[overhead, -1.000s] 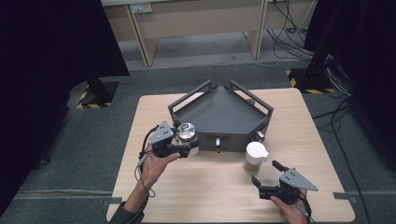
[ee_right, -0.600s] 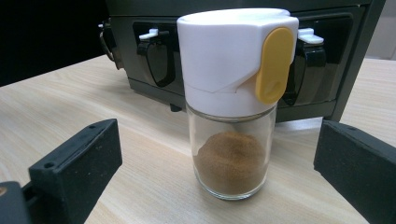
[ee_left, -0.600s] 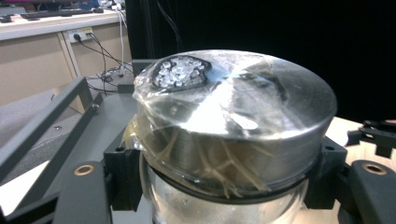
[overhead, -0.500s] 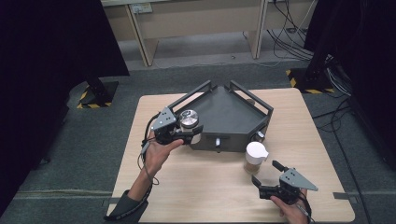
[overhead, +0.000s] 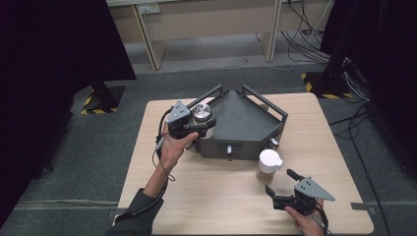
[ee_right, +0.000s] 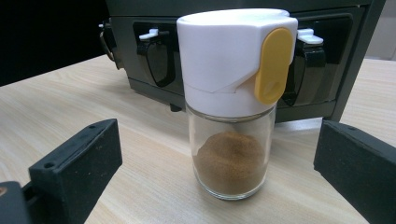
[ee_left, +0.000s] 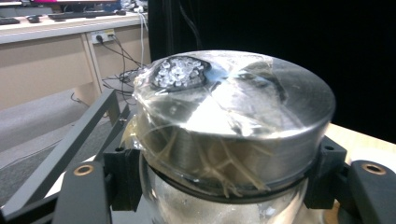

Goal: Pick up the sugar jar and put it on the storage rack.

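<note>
My left gripper is shut on a glass jar with a shiny metal lid, held in the air at the left corner of the dark grey three-sided rack. Close up, the jar's lid is wrapped in clear film, and the black jaws clamp it just under the lid. A spice jar with a white cap and brown powder stands on the wooden table in front of the rack. My right gripper rests open just short of it; the spice jar stands between and beyond its jaws, untouched.
The rack's front face carries small white-capped fittings. Bare table lies to the right of the rack and along the front edge. Desks, cables and dark curtains surround the table on the floor beyond.
My left gripper has carried the metal-lidded jar up and away from me, from the table beside the rack to the rack's left corner. The right gripper has stayed put.
</note>
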`<state>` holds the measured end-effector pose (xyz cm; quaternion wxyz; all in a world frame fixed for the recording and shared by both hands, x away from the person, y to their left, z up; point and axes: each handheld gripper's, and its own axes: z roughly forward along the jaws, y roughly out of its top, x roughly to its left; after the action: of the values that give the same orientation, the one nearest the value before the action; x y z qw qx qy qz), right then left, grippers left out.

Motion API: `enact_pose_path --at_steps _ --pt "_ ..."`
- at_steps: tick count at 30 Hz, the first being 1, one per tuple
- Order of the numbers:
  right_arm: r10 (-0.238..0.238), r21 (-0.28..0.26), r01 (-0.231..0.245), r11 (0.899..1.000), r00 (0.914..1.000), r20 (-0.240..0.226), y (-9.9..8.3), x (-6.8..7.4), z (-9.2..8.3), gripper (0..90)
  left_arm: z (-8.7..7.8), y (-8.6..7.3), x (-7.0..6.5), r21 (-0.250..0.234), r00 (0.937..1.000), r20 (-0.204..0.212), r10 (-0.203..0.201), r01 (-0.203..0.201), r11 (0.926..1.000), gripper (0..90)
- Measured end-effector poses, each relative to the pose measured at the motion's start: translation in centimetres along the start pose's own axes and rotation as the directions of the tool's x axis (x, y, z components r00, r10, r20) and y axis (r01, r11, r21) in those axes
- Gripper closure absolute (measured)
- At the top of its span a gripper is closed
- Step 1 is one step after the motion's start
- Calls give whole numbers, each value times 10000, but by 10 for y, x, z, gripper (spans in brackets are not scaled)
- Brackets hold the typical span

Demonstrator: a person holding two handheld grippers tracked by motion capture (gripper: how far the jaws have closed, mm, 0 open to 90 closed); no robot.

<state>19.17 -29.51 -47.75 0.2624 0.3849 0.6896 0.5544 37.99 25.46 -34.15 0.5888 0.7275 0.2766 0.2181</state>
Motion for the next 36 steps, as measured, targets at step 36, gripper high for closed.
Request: enact_pose_path --at_steps 36 --pt "-1 20 1 10000 10000 -49 0 -1 0 12 41 -19 18 -56 9932 -1140 -239 234 9997 308"
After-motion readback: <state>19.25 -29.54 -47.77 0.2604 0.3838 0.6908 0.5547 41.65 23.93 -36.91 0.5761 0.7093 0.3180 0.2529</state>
